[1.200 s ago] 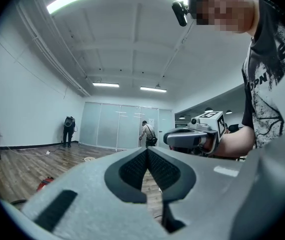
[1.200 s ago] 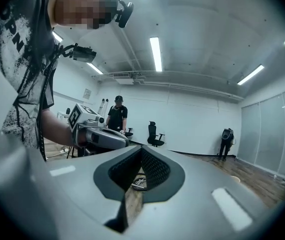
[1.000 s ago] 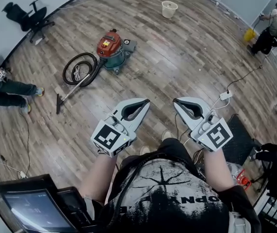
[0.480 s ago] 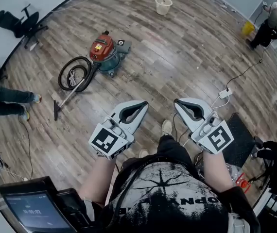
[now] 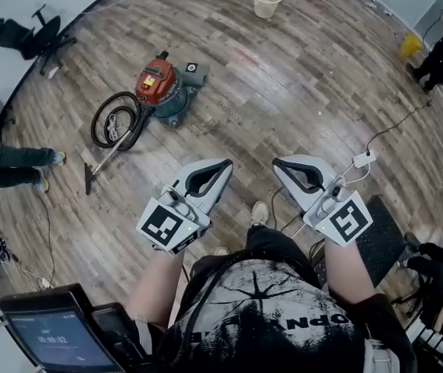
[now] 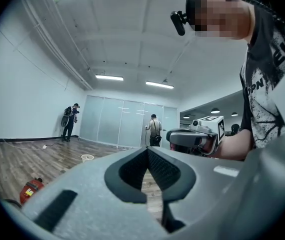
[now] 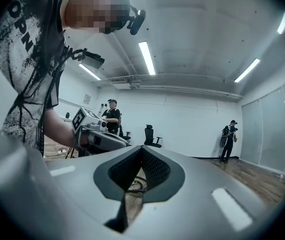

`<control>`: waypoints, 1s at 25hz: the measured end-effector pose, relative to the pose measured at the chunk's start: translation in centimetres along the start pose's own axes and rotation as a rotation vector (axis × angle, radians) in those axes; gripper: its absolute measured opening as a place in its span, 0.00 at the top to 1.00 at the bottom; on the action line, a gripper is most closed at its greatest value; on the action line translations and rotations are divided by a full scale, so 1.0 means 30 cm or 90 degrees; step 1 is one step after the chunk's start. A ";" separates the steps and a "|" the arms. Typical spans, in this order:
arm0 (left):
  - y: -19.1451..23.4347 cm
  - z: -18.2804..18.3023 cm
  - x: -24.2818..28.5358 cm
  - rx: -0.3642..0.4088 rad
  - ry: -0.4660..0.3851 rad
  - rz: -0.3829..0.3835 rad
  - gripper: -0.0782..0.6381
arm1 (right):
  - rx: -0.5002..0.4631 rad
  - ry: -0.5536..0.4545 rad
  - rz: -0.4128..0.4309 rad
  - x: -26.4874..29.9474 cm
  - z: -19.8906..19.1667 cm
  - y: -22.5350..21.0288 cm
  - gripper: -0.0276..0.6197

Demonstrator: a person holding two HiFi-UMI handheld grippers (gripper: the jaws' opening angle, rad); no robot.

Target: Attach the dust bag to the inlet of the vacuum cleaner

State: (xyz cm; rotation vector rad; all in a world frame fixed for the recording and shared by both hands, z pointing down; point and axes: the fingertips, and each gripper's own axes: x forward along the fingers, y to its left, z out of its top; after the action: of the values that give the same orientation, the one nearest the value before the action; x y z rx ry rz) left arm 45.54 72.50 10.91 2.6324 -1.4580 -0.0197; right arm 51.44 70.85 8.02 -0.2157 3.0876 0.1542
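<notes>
Left hand-held gripper (image 5: 223, 164) and right hand-held gripper (image 5: 278, 164) are both clenched and empty, side by side near the person (image 5: 268, 301), while the vacuum (image 5: 159, 84) sits well apart on the floor (image 5: 299, 92), far and leftward, nearer the left one; no dust bag shows.

Red vacuum cleaner (image 5: 159, 90) sits on the wood floor (image 5: 299, 92), black hose (image 5: 115, 120) coiled beside it, both hand-held grippers closed, empty.

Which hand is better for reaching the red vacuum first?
Probably the left. The red vacuum lies ahead on the side of the left gripper; the right gripper is farther from it. Both jaws are shut and empty.
</notes>
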 end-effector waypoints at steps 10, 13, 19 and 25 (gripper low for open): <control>0.089 -0.019 0.347 0.001 0.039 0.026 0.88 | 0.024 -0.012 0.042 -0.085 -0.083 -0.338 0.95; 0.115 -0.016 0.415 0.005 0.040 0.035 0.88 | 0.025 -0.017 0.039 -0.104 -0.099 -0.425 0.95; 0.171 -0.013 0.488 0.016 0.047 0.043 0.88 | 0.013 -0.021 0.014 -0.093 -0.119 -0.549 0.95; 0.249 -0.008 0.538 0.010 0.044 0.035 0.88 | 0.013 -0.005 0.019 -0.016 -0.151 -0.599 0.95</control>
State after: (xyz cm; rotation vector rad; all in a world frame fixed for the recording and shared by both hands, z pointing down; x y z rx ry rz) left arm 47.85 54.98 12.91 2.5769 -1.5122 0.0881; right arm 54.27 52.73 10.83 -0.1689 3.0848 0.1242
